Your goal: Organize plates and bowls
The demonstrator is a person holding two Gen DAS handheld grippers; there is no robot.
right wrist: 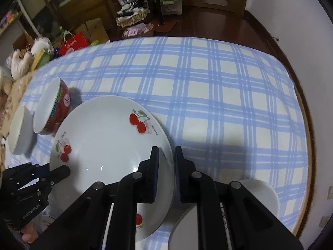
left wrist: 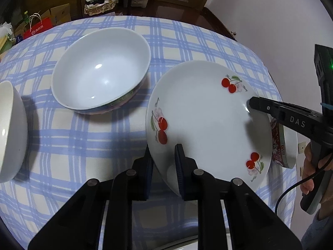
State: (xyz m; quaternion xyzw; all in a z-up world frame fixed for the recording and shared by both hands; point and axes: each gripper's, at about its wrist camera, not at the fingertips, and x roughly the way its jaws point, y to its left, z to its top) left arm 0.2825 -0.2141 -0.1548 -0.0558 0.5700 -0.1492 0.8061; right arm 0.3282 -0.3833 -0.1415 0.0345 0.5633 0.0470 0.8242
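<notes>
Cherry-patterned plate (left wrist: 208,123) on the blue-and-white checked cloth (left wrist: 87,137) of the bench, tilted, near edge raised toward the left wrist camera. Left tongs (left wrist: 164,166) narrow, clamped on the plate's near-left rim, one pad under it and one on top. Right tongs (right wrist: 166,173) likewise narrow, gripping the opposite rim with a pad on each face. In the left view, right tongs (left wrist: 252,104) seen reaching onto the plate's far-right edge, a hand (left wrist: 312,166) on the handle behind. Large white bowl (left wrist: 102,68) with a red patterned outside just beyond the plate on the left, apart from it. Plain white bowl (left wrist: 10,133) further left at the frame edge. Another red-patterned dish (left wrist: 281,145) partly hidden behind the plate's right side. In the right view, a white bowl (right wrist: 260,195) beneath the tongs' frame.
</notes>
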